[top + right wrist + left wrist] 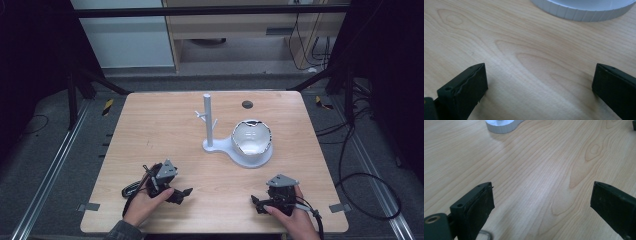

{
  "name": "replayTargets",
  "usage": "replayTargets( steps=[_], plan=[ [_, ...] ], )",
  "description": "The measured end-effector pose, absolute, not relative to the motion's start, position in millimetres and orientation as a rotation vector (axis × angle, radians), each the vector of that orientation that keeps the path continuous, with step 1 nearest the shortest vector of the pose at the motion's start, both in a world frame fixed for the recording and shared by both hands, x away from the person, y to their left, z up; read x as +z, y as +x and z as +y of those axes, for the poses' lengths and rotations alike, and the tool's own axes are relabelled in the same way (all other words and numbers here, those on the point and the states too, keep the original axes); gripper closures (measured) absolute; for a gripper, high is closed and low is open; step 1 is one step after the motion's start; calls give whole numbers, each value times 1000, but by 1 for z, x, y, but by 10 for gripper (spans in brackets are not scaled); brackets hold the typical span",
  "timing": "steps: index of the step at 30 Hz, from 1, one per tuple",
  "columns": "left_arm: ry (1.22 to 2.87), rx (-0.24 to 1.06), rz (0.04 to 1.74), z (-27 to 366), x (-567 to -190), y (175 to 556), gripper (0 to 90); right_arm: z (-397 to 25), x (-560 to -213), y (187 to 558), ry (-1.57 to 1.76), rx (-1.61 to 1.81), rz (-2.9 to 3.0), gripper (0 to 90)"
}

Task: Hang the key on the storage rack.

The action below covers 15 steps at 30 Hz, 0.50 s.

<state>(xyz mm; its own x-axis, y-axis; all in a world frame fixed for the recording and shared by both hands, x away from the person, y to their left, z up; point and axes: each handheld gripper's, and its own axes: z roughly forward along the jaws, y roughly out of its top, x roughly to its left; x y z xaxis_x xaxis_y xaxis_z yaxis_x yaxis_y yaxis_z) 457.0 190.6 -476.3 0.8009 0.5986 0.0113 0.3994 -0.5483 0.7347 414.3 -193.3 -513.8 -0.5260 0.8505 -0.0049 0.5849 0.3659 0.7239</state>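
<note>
both grippers, left (186, 192) and right (256, 202), rest on the table (165, 130) near its front edge, jaws spread wide and empty. the cup (251, 137) sits on the stand (220, 146), well apart from them; the stand's base is cut off in both gripper views.

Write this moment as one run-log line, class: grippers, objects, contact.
left gripper: open, resting on table | right gripper: open, on table | white bowl: on stand base beside post | contact: none
</note>
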Motion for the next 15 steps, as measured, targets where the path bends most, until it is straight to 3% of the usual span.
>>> replayTargets(
  steps=[11, 15],
  plan=[
    [2535, 461, 761, 204, -450, 472, 51, -200, -514, 422, 1255, 956, 2249, 6],
    [2596, 425, 771, 208, -442, 475, 44, -200, -514, 421, 1257, 956, 2247, 6]
  ],
)
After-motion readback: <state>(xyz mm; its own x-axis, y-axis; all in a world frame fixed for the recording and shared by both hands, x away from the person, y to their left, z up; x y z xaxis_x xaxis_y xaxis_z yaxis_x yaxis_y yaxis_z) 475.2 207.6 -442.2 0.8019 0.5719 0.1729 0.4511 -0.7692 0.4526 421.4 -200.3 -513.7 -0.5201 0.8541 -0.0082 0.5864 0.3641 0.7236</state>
